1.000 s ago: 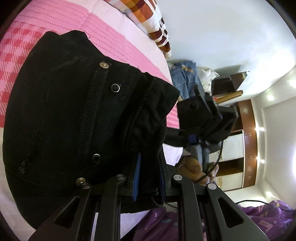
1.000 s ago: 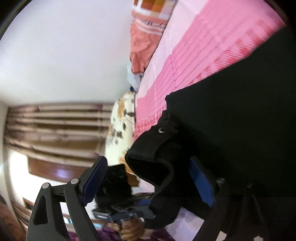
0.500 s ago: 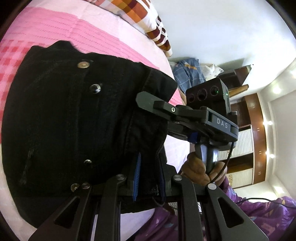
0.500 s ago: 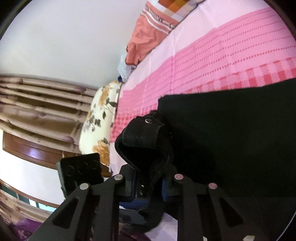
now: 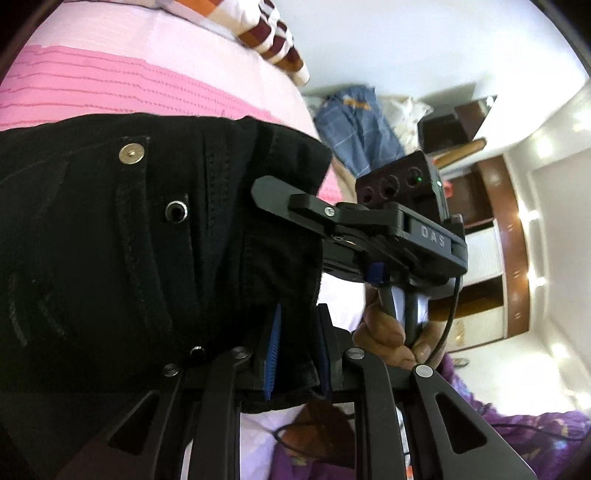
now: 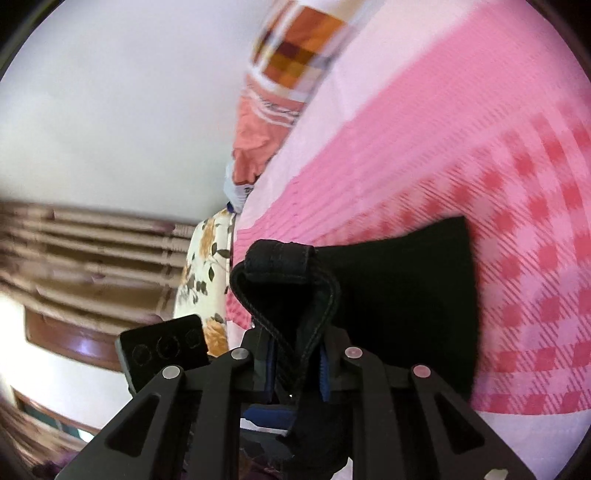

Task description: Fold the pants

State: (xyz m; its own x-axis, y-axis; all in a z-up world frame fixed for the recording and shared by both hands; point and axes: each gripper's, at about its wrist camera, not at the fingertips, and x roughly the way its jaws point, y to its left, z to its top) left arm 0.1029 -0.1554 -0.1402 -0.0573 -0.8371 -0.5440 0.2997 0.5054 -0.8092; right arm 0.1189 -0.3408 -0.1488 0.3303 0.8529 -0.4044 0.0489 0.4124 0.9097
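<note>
Black pants (image 5: 110,240) with metal rivets lie on a pink bed cover (image 5: 110,85). My left gripper (image 5: 299,332) is shut on the waistband edge, with cloth pinched between its blue pads. Close to the right, the right gripper's top finger (image 5: 280,192) lies over the same edge, and a hand (image 5: 388,339) holds its handle. In the right wrist view my right gripper (image 6: 297,354) is shut on a bunched loop of waistband (image 6: 284,266). The rest of the pants (image 6: 406,295) spreads to the right over the pink checked cover (image 6: 498,166).
A checked orange pillow (image 5: 273,33) lies at the bed's head. Blue clothes (image 5: 354,122) and a brown wardrobe (image 5: 495,221) stand beyond the bed. In the right wrist view, a floral cushion (image 6: 207,266) and curtains (image 6: 74,251) lie left; the left gripper's camera box (image 6: 166,347) is close.
My right gripper has gone from wide open to shut on the waistband. Both grippers have moved across the bed with the cloth and now sit closer together.
</note>
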